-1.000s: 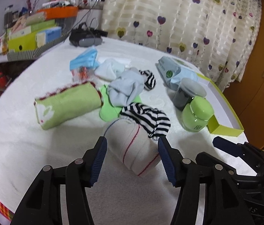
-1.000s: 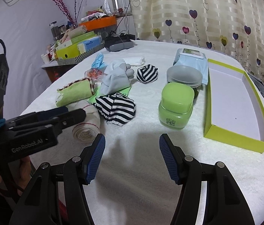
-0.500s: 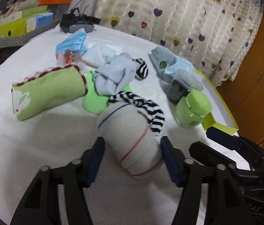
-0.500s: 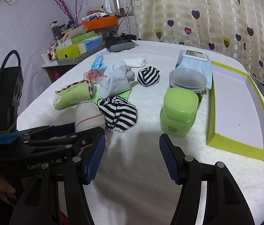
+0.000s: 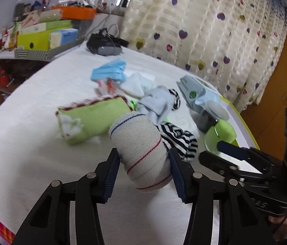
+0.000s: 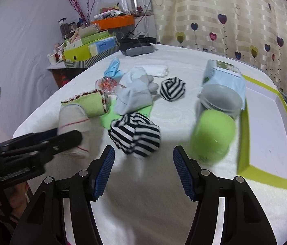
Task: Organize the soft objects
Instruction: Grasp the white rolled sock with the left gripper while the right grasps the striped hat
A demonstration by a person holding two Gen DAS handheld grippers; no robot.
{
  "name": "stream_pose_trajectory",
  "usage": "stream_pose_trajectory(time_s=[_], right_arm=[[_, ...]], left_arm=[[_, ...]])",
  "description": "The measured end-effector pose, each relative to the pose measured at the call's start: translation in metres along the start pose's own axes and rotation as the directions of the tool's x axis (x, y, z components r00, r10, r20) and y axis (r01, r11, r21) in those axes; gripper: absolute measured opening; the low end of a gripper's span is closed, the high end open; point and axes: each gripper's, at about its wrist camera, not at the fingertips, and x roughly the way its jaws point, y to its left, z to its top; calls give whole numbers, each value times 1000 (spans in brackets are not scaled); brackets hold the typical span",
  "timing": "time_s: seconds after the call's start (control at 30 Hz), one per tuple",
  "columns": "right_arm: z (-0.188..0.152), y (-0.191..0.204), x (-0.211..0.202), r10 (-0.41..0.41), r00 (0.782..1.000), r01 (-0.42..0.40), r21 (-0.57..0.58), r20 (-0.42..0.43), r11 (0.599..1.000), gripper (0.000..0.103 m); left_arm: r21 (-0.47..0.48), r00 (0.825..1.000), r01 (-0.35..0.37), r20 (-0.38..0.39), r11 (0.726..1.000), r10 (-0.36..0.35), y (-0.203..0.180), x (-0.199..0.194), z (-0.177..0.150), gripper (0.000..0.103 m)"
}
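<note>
Left gripper (image 5: 144, 166): jaws closing, both pads touching the white roll (image 5: 141, 149).
Right gripper (image 6: 143, 171): wide open, empty.
Roll: ribbed knit cylinder, thin red and blue lines, at the table's (image 5: 31, 153) near side.
Around: striped sock (image 6: 135, 135), green towel (image 5: 90, 116), green jar (image 6: 212, 136), yellow-green tray (image 6: 265, 128).
</note>
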Motion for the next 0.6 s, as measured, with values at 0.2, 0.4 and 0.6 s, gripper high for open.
stream_pose_trajectory(time_s=[0.2,0.4,0.6], right_arm=[[13,14,27,-4,999,3,-24,-42,1000,61],[18,21,48,-36,996,33,-37,-83,999,59],[13,23,50,-57,993,51,-59,-101,997,13]], left_arm=[[-20,1000,-4,24,1000,5,18,-7,5,48],[-40,999,-7,35,999,8,34,-9,9,48],[-61,999,14,34,998,-12,41,-5,10,48]])
